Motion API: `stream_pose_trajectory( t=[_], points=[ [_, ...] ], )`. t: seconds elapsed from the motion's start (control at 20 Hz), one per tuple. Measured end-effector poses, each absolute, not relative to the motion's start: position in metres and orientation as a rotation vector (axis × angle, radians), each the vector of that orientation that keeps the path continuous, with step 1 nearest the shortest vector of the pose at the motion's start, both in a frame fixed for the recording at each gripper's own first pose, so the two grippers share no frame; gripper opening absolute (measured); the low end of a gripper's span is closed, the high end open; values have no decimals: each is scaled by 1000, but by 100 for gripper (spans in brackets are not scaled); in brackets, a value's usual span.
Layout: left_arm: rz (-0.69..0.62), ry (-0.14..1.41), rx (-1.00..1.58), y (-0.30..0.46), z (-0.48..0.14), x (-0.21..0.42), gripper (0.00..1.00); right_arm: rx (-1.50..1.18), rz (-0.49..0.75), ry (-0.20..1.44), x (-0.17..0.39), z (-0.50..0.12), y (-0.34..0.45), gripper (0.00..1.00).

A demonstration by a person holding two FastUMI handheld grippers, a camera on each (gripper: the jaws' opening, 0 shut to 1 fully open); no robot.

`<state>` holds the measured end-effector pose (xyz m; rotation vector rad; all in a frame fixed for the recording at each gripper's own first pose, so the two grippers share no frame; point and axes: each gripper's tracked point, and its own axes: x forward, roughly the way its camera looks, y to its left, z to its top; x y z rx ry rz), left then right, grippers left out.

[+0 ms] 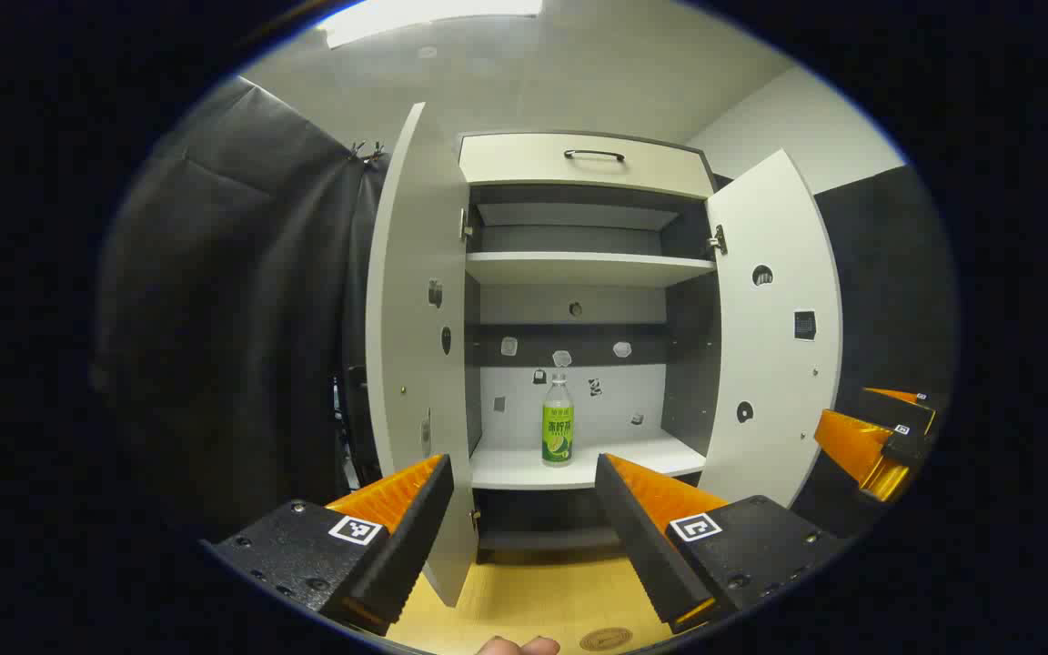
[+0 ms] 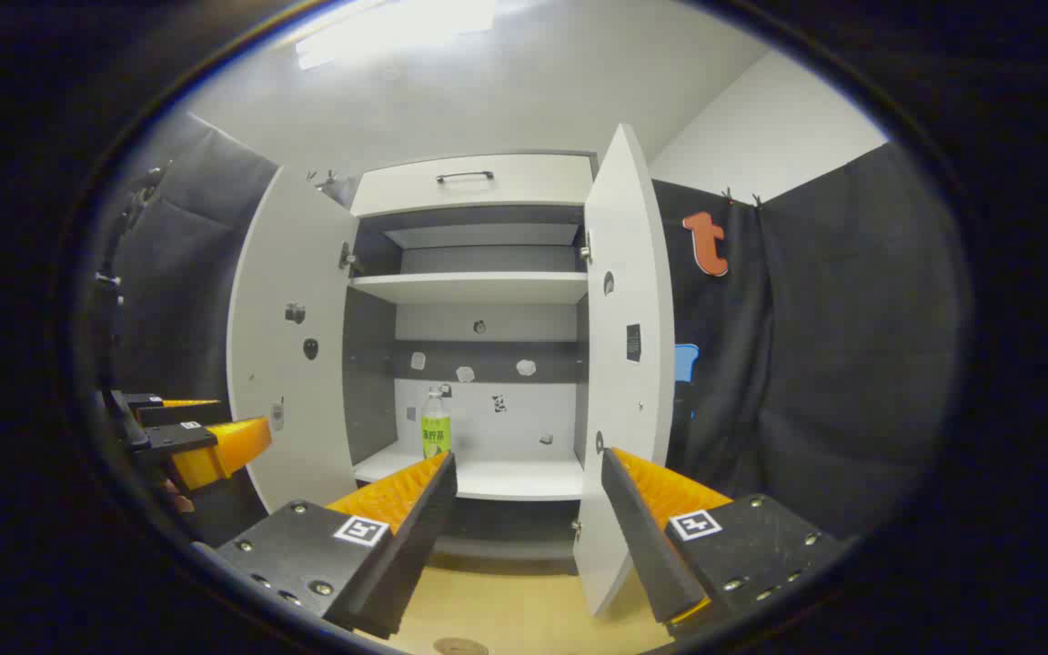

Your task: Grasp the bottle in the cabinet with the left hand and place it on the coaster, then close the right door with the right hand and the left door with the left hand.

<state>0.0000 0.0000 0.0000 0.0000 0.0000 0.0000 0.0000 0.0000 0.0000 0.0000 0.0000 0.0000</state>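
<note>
The bottle (image 1: 558, 420) (image 2: 436, 425) — clear, with a green label and a white cap — stands upright on the cabinet's lower shelf (image 1: 579, 464) (image 2: 488, 479), apart from both grippers. Both doors are swung wide: the left door (image 1: 415, 346) (image 2: 292, 364) and the right door (image 1: 774, 327) (image 2: 626, 364). The coaster (image 1: 605, 639) (image 2: 460, 647), a round brown disc, lies on the wooden tabletop (image 1: 533, 600) in front of the cabinet, at the bottom edge of each view. The left gripper (image 1: 524, 473) (image 2: 215, 446) has its jaws spread open, empty, framing the bottle. The right gripper (image 2: 529, 468) (image 1: 870, 437) is likewise parted — nothing between its fingers.
</note>
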Motion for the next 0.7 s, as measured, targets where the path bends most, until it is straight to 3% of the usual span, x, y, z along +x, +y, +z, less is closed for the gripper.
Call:
stream_pose_trajectory(
  t=[0.2,0.25,0.5,0.65,0.7],
  points=[
    [-23,7,-2,-4,-4,22,99,-6,-1,-6,19,-2,3,96],
    [-29,10,-10,-4,-5,26,99,-16,4,-8,20,-1,4,93],
    [-47,4,-6,-8,-12,38,99,-52,10,-9,32,-5,7,100],
    [-51,18,4,-7,-22,47,99,-66,1,-8,38,-11,7,96],
    [-47,20,1,-7,-25,51,99,-78,-11,-9,41,-12,4,100]
  ],
)
